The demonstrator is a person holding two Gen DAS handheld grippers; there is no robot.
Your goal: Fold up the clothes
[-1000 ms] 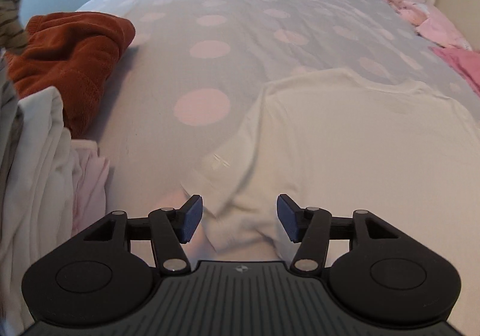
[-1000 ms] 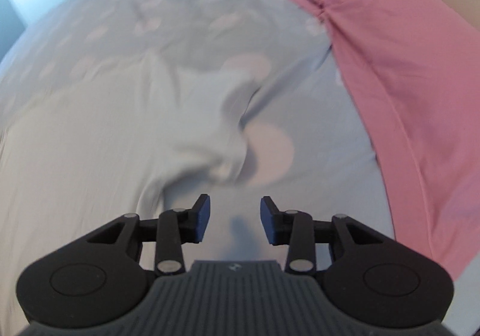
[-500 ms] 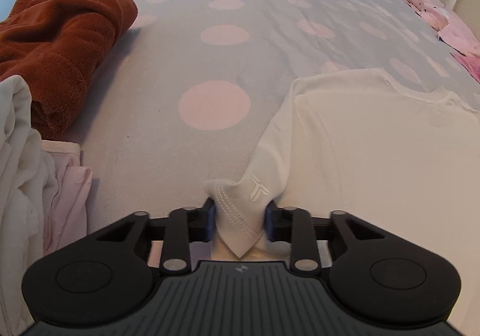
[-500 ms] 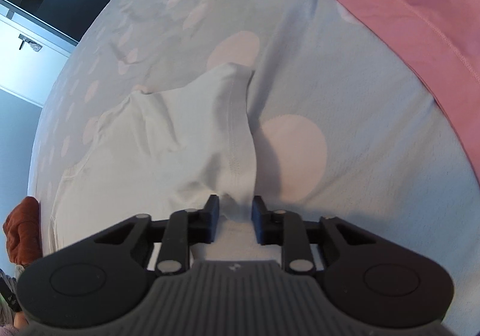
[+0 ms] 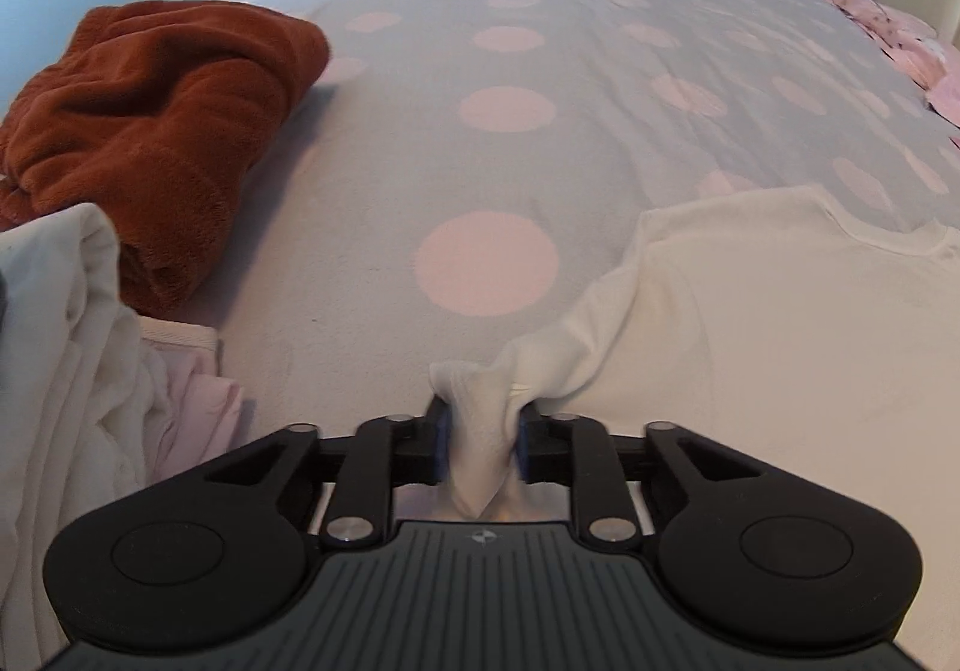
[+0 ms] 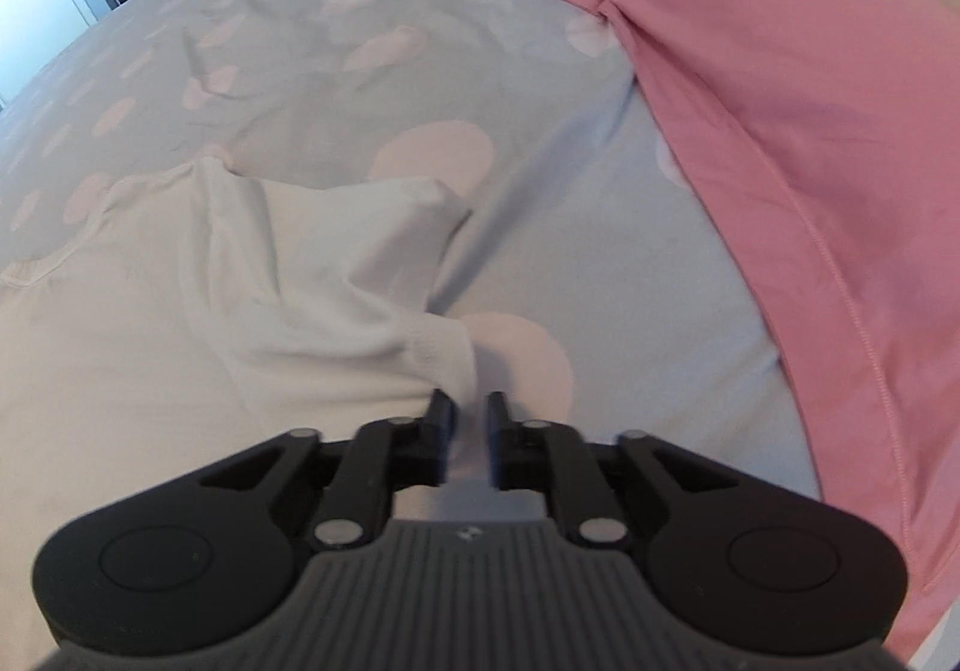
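Note:
A white T-shirt (image 5: 780,341) lies flat on the grey bedspread with pink dots (image 5: 540,71). Its left sleeve (image 5: 480,401) is bunched between the pads of my left gripper (image 5: 480,431), whose jaws are opening while the cloth still fills the gap. In the right wrist view the shirt (image 6: 150,371) spreads to the left. The hem corner of its right sleeve (image 6: 360,263) runs down into my right gripper (image 6: 469,431). Those jaws are opening too, with the cloth between them.
A rust-brown fleece (image 5: 156,119) is heaped at the left, with a pile of white clothes (image 5: 60,371) and a pale pink garment (image 5: 192,401) in front of it. A pink sheet (image 6: 780,131) covers the bed's right side. Bare bedspread stretches beyond the shirt.
Both grippers came down onto the shirt's sleeves and their jaws narrowed around the cloth. The left sleeve is now pulled into a bunch and the right sleeve is drawn toward the gripper.

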